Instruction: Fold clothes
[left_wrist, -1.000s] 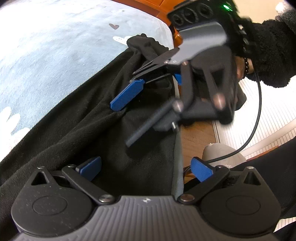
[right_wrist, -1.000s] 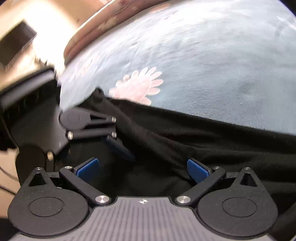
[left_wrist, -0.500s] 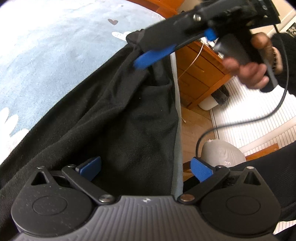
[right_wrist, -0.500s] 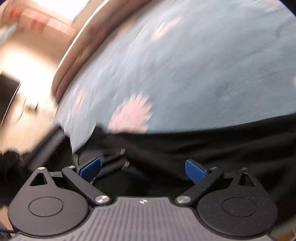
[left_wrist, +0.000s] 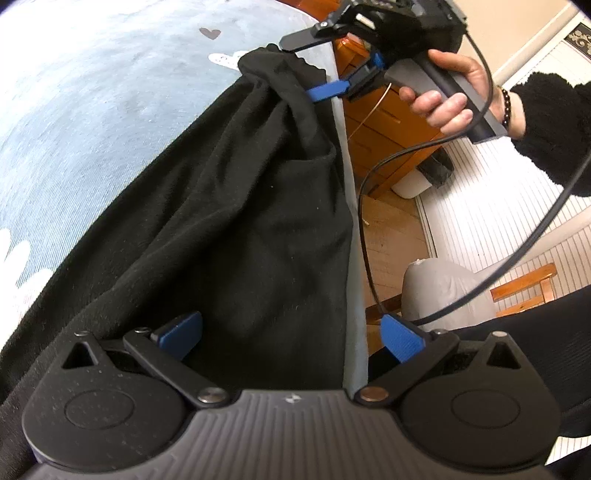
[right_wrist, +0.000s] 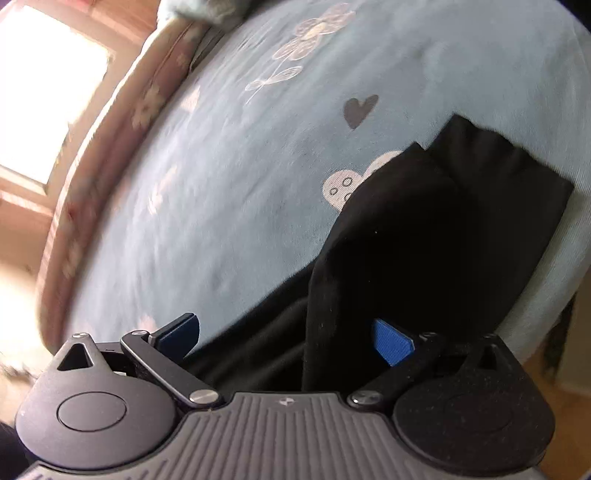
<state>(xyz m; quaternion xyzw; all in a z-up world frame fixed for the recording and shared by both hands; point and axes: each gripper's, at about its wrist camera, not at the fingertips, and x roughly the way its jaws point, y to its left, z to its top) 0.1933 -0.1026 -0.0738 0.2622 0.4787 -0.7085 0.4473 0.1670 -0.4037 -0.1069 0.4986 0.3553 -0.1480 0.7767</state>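
On the pale blue bed sheet (left_wrist: 92, 122), your black garment (left_wrist: 236, 229) lies along the near edge of the bed, its far end bunched up toward twelve o'clock in the left wrist view. Your left gripper (left_wrist: 291, 334) hangs low over the cloth with its blue fingers (left_wrist: 181, 328) spread wide apart, nothing between them but fabric lying beneath; the finger at four o'clock sits past the bed's edge, over the wooden floor (left_wrist: 388, 236).

Only the left wrist view shows your right hand (left_wrist: 443, 99) wrapped round the handle of the right gripper (left_wrist: 325, 62) at one o'clock, with its cable (left_wrist: 517, 254) looping down. One blue finger (left_wrist: 328, 90) touches the bunched end of the garment; the other arm stands above it, so the fingers look parted, not clamped. That view also takes in the orange wooden cabinet (left_wrist: 384, 125) and a grey cushion (left_wrist: 443, 295) by the white slatted wall.

The right wrist view gives you what the left cannot: the garment's (right_wrist: 436, 236) folded corner running away toward one o'clock, a grey heart print (right_wrist: 358, 110) on the sheet (right_wrist: 229, 192) beyond it, and the floral bed border (right_wrist: 110, 147) at ten o'clock. There the right gripper's (right_wrist: 288, 336) fingers (right_wrist: 391, 345) stand well apart, a raised fold of black cloth rising between them, unpinched.
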